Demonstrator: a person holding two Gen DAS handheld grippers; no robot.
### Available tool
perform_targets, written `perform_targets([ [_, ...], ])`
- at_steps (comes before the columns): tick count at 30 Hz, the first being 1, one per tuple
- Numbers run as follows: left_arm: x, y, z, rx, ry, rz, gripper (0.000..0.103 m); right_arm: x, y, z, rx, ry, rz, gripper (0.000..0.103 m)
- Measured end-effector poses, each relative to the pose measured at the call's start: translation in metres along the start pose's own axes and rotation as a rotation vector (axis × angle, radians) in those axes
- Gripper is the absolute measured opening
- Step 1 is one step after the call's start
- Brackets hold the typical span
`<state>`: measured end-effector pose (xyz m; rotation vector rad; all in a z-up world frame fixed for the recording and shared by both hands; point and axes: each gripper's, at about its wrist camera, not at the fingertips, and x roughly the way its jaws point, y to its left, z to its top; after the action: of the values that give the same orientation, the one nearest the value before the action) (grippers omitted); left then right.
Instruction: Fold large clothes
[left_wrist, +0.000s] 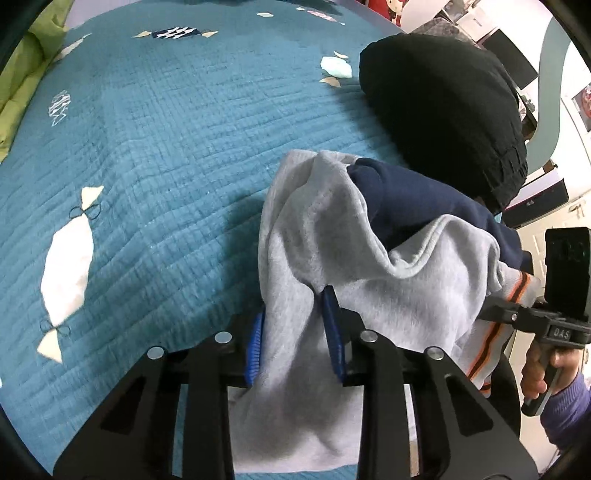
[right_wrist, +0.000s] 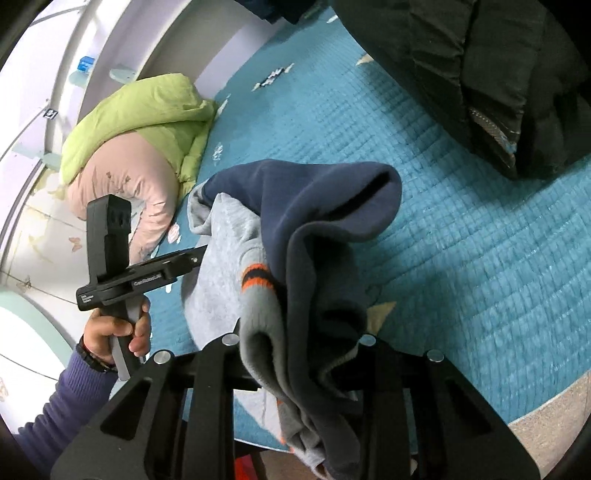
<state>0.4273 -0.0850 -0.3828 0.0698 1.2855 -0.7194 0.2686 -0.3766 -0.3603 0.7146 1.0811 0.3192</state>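
A grey and navy sweatshirt (left_wrist: 332, 229) with an orange-striped cuff (right_wrist: 258, 280) hangs bunched above the teal bed cover (left_wrist: 166, 147), held up between both grippers. My left gripper (left_wrist: 295, 314) is shut on a thick fold of its grey fabric, which fills the gap between the blue pads (left_wrist: 255, 343). My right gripper (right_wrist: 295, 362) is shut on the navy and grey folds (right_wrist: 314, 192), which drape over its fingers and hide the pads. Each gripper also shows in the other's view, gripped by a hand (right_wrist: 110, 332) in a purple sleeve.
A black jacket (left_wrist: 443, 110) lies in a heap on the bed just beyond the sweatshirt. A green quilt (right_wrist: 140, 110) and a pink pillow (right_wrist: 122, 184) sit by the wall. The bed's edge (right_wrist: 535, 417) runs close under the right gripper.
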Motion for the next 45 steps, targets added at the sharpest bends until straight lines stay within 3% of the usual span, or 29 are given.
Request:
perform_targets([
  [9,-0.024,-0.032,0.003,-0.012,-0.072,-0.061,0.027,-0.049,0.003,0.002,0.016,-0.091,0.067,0.025],
  [15,-0.068,-0.065,0.037,0.005,-0.177,-0.104,0.027,-0.101,0.021,0.022,-0.002,-0.195,0.130,0.024],
  [20,-0.107,-0.106,0.098,0.051,-0.253,-0.128,0.027,-0.144,0.029,0.049,0.032,-0.290,0.208,0.024],
  [27,-0.139,-0.208,0.225,0.207,-0.277,-0.096,0.027,-0.213,0.004,0.106,0.142,-0.479,0.334,0.024],
  [32,-0.110,-0.292,0.311,0.337,-0.223,-0.026,0.027,-0.238,-0.042,0.137,0.268,-0.595,0.405,0.025],
  [36,-0.054,-0.348,0.350,0.442,-0.172,0.065,0.027,-0.231,-0.107,0.150,0.433,-0.644,0.427,0.025],
  [40,0.013,-0.378,0.364,0.513,-0.120,0.140,0.027,-0.212,-0.161,0.149,0.528,-0.645,0.335,0.026],
  [43,0.053,-0.383,0.368,0.541,-0.132,0.194,0.028,-0.201,-0.190,0.151,0.533,-0.605,0.215,0.037],
  [45,0.069,-0.377,0.372,0.509,-0.151,0.198,0.038,-0.194,-0.199,0.156,0.502,-0.596,0.125,0.049],
])
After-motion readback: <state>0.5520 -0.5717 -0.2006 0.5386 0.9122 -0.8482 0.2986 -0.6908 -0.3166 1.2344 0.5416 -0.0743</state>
